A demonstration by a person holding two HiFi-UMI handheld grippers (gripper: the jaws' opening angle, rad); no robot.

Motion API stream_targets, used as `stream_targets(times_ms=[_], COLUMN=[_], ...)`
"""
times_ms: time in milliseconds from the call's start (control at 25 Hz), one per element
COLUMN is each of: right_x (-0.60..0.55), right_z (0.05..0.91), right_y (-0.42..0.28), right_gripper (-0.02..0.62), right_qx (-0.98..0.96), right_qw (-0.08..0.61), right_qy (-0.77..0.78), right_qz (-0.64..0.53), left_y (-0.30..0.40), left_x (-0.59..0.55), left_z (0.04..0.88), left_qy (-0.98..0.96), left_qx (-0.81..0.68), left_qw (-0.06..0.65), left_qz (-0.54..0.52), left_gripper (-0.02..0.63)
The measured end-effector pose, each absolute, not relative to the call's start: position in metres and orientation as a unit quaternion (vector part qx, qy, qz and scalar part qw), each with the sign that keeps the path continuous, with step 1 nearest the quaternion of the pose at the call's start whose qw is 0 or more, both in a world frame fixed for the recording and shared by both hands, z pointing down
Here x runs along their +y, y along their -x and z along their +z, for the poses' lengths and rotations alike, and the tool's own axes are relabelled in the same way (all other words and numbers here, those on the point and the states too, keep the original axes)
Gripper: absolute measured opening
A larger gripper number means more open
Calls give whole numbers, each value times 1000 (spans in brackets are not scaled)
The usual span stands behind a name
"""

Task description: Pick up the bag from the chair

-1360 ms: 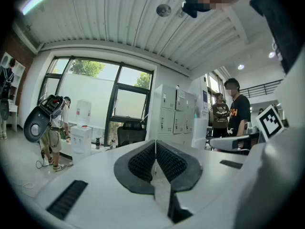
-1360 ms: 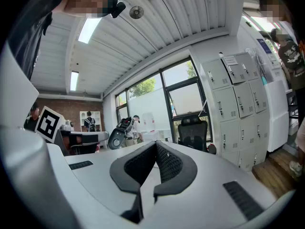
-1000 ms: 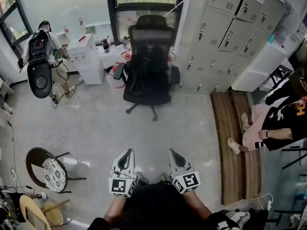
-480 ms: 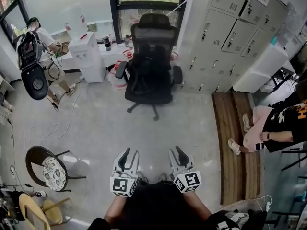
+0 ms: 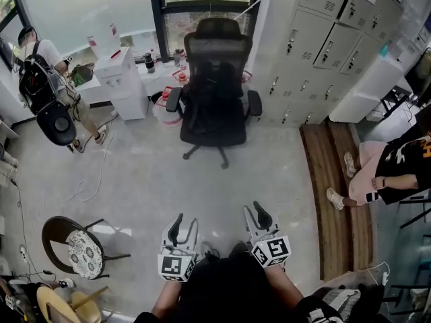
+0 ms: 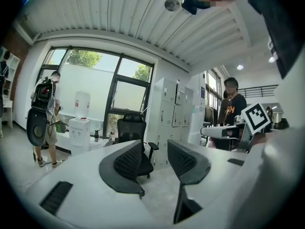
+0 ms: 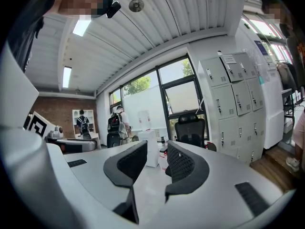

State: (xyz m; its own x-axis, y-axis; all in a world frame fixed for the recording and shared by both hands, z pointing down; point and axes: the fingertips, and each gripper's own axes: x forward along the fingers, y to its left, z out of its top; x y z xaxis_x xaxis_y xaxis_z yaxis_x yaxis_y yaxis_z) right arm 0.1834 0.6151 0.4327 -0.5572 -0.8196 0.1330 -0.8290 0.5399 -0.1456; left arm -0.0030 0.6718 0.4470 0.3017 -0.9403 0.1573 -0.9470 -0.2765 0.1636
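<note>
Head view: left gripper point(image 5: 184, 227) and right gripper point(image 5: 257, 217) sit at bottom centre, both spread open with nothing between the jaws. The black chair point(image 5: 215, 93) is at top centre, well apart from them. Honestly can't pick out the bag on that dark seat. My worry: black-on-black, you'd pinch an armrest instead, and a nudged wheeled chair probably rolls away.
</note>
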Motion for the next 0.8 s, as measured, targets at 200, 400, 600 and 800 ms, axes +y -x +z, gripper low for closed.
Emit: stream_targets(times_ms=[200, 400, 600, 800], right_x=[610, 577, 511, 431], right_z=[447, 458, 466, 466], right_y=[-175, -161, -146, -135], right_gripper=[106, 106, 106, 106], right_qx=[-869, -872, -882, -893], right_qw=[33, 39, 35, 29], right_qy=[-483, -474, -456, -435], right_qz=[108, 116, 117, 114], left_y=[23, 31, 31, 33], left_x=[661, 630, 572, 493], left_z=[458, 468, 471, 464], left_qy=[-804, -800, -796, -788], left_qx=[-583, -585, -590, -602], left_qw=[118, 128, 130, 127], left_qz=[23, 26, 36, 37], left_gripper=[156, 156, 156, 158])
